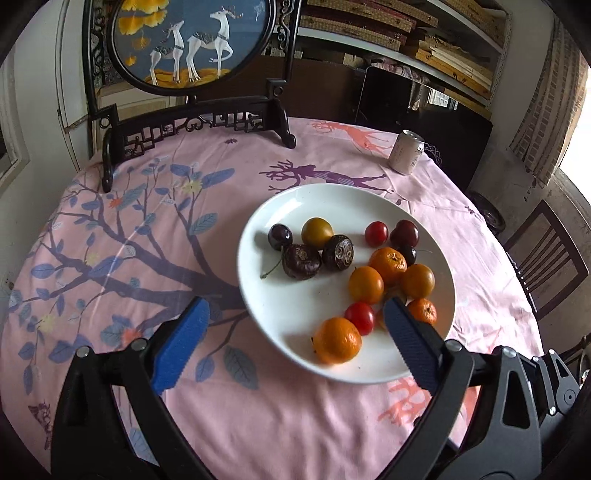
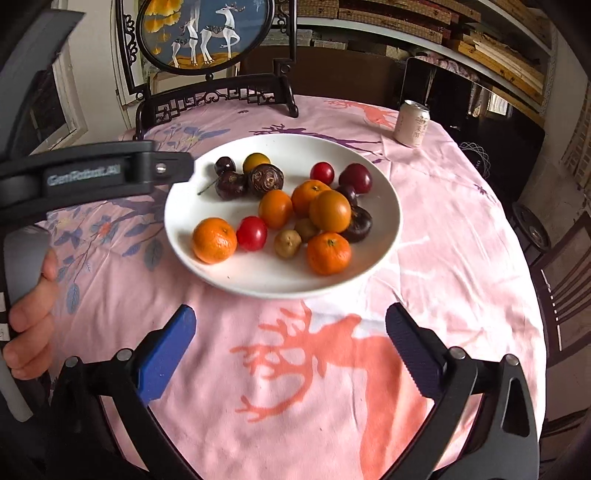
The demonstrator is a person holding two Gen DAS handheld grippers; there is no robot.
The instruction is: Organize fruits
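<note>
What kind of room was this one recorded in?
Probably a lived-in home dining or sitting room: a round table under a pink printed cloth, a carved wooden stand with an embroidered deer panel, and shelves stacked with boards or boxes.

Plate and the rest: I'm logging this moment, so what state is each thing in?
white plate: upright on the tablecloth, holding all the fruit.
drink can: standing upright, apart from the plate.
left gripper: fingers open, nothing between them.
right gripper: fingers open, empty.
</note>
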